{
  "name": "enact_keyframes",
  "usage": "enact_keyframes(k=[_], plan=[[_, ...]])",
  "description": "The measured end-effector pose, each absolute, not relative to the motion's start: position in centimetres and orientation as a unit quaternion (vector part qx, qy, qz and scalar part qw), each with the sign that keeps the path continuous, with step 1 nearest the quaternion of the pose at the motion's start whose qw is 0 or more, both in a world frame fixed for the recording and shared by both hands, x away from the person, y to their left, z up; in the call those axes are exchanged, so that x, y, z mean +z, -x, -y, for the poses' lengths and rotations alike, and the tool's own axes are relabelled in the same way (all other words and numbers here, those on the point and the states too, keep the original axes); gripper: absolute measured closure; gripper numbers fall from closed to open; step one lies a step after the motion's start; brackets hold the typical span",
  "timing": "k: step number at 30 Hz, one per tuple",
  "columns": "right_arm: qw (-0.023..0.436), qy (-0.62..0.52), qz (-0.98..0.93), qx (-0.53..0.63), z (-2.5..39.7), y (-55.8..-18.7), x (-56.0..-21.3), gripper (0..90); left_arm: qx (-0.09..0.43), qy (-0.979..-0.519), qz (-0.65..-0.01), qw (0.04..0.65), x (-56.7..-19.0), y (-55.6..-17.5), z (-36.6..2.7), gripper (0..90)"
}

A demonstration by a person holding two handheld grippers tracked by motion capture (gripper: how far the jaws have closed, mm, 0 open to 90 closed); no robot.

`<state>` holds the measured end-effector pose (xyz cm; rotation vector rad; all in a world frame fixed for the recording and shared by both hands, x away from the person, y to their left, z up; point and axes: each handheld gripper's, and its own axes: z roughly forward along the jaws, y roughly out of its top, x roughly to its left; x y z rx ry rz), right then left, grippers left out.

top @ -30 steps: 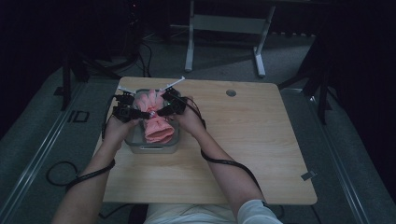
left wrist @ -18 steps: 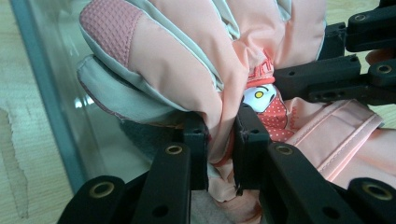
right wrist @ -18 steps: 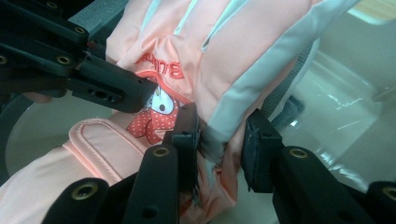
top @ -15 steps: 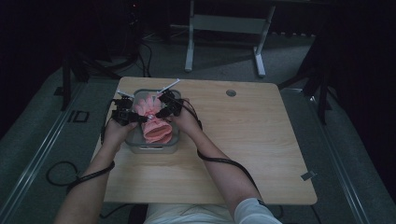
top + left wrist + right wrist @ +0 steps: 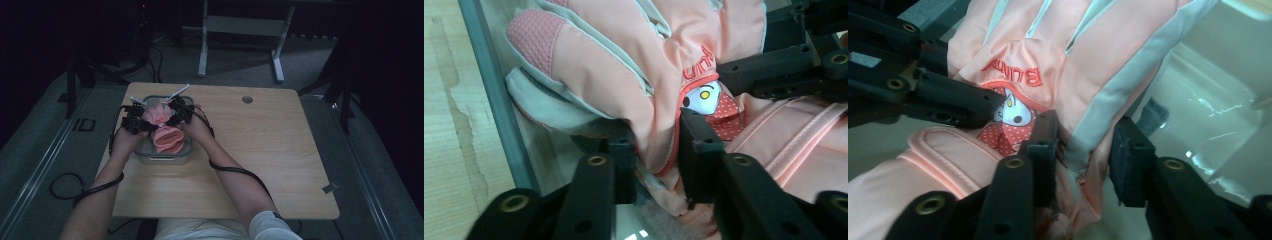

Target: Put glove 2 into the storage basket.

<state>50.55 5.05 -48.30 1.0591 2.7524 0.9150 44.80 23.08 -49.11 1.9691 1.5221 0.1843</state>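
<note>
A pink padded glove (image 5: 162, 127) with grey trim and a cartoon patch lies in a clear plastic container (image 5: 162, 159) at the table's left. My left gripper (image 5: 145, 125) holds the glove from the left and my right gripper (image 5: 173, 117) from the right. In the left gripper view the jaws (image 5: 656, 145) are shut on a fold of the glove (image 5: 624, 65) beside the container wall (image 5: 499, 100). In the right gripper view the jaws (image 5: 1085, 140) pinch the glove's grey-trimmed edge (image 5: 1108, 90), with the left gripper's black jaw (image 5: 948, 95) close by.
The wooden table (image 5: 260, 160) has a round cable hole (image 5: 247, 99) at the back and a small tape piece (image 5: 327, 188) near its right front corner. A metal desk frame (image 5: 240, 25) stands on the floor behind. Cables trail from both grippers.
Both grippers and the glove have shifted slightly toward the near side, lower over the container. Both stay shut on the glove.
</note>
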Motion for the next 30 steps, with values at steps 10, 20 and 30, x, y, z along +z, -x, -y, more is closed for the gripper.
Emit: enact_keyframes(k=[10, 20, 30], plan=[[0.034, -0.338, -0.892, 0.297, -4.9, -51.3, -47.9, 48.6, 0.108, -0.739, -0.583, 0.320, -48.7, -44.5, -23.1, 49.3], [0.025, -0.339, -0.881, 0.329, -4.3, -51.2, -46.4, 44.4, 0.124, -0.731, -0.585, 0.329, -47.9, -44.2, -23.2, 43.2], [0.022, -0.331, -0.877, 0.347, -3.7, -50.5, -45.0, 42.0, 0.128, -0.723, -0.580, 0.353, -47.1, -43.6, -23.0, 43.0]])
